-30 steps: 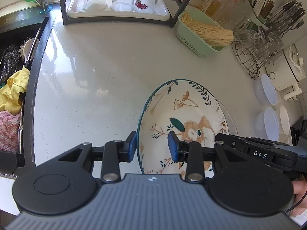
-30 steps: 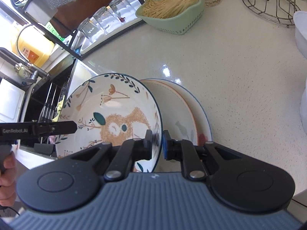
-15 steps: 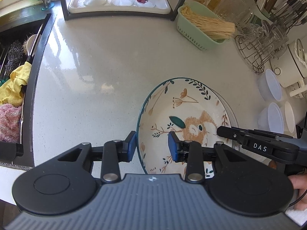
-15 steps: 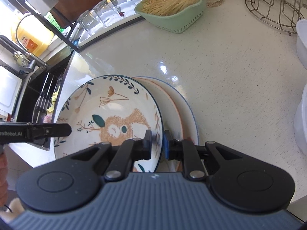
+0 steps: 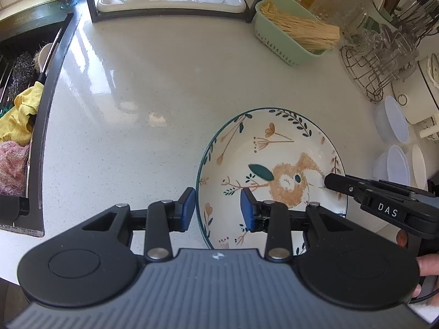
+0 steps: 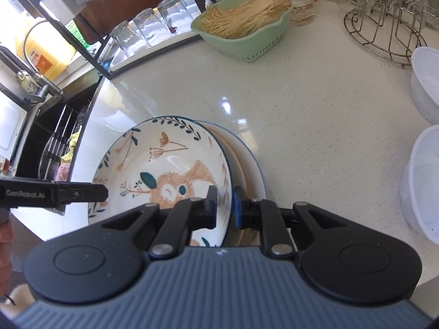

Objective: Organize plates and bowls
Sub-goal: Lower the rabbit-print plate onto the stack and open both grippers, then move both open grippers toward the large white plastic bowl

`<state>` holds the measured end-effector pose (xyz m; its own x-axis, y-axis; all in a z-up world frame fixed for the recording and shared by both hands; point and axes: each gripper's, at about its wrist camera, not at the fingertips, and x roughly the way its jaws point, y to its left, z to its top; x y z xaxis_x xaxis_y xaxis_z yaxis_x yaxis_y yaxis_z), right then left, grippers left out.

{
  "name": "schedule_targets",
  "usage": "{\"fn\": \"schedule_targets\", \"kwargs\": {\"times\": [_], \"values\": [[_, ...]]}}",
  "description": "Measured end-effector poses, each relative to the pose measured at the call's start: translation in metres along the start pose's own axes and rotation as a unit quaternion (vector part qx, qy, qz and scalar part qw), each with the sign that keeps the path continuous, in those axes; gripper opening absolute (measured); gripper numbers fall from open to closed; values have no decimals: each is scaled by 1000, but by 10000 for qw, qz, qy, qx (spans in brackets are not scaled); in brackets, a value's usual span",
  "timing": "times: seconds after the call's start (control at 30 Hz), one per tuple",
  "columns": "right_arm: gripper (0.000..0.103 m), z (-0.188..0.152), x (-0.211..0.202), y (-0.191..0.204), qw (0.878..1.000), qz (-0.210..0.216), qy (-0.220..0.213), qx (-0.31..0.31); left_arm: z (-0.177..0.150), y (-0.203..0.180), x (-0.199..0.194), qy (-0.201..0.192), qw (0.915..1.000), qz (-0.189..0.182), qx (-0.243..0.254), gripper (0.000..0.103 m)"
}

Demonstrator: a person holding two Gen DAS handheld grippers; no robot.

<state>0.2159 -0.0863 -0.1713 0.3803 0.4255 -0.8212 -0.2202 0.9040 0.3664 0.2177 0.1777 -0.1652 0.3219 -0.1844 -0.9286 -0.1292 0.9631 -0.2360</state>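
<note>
Speckled white counter (image 5: 153,104) fills both views, with a dark sink (image 5: 24,63) at its left edge holding a yellow cloth (image 5: 22,109) and a pink one (image 5: 12,167). Taking the patterned bowl (image 6: 164,170) as the landmark: it is a wide, shallow dish with a dark green rim, leaves, flowers and an orange animal painted inside, and it sits near the counter's front edge, tilted against a stack of plates (image 6: 249,164) that shows just behind its right side in the right wrist view. Far behind the bowl a black-framed rack holds a white tray (image 5: 170,0) of upturned glasses (image 6: 145,24). Behind and to the right of the bowl stands a pale green basket (image 6: 247,27) of thin straw-coloured sticks, and further right a wire stand (image 6: 384,35) with glassware. To the bowl's right sit white plastic tubs (image 6: 425,181). The right gripper (image 6: 225,208) is nearly closed, its two blue pads pinching the bowl's right rim, one pad inside and one outside. The left gripper (image 5: 218,209) is partly open and straddles the bowl's left rim: its right pad lies over the inside of the bowl, its left pad stands clear outside the rim, so it has hold of nothing. Fingers of the person's right hand (image 5: 422,263) show behind the right gripper's body in the left wrist view.
</note>
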Motion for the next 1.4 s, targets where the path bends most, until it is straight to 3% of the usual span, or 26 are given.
{"fn": "schedule_targets", "kwargs": {"times": [0.5, 0.8, 1.03, 1.4], "values": [[16, -2, -23, -2, 9981, -175, -566, -161, 5, -16, -10, -211, 9997, 115, 5, 40], [16, 6, -52, -3, 9943, -231, -1004, -258, 16, -43, -45, -759, 9965, 305, 176, 40], [16, 12, -89, -3, 9898, -182, -1386, -262, 21, -78, -79, -1285, 9906, 235, 413, 40], [16, 7, -127, 4, 9858, 66, -1656, -278, -3, -99, -115, -1734, 9836, 360, 350, 40]]}}
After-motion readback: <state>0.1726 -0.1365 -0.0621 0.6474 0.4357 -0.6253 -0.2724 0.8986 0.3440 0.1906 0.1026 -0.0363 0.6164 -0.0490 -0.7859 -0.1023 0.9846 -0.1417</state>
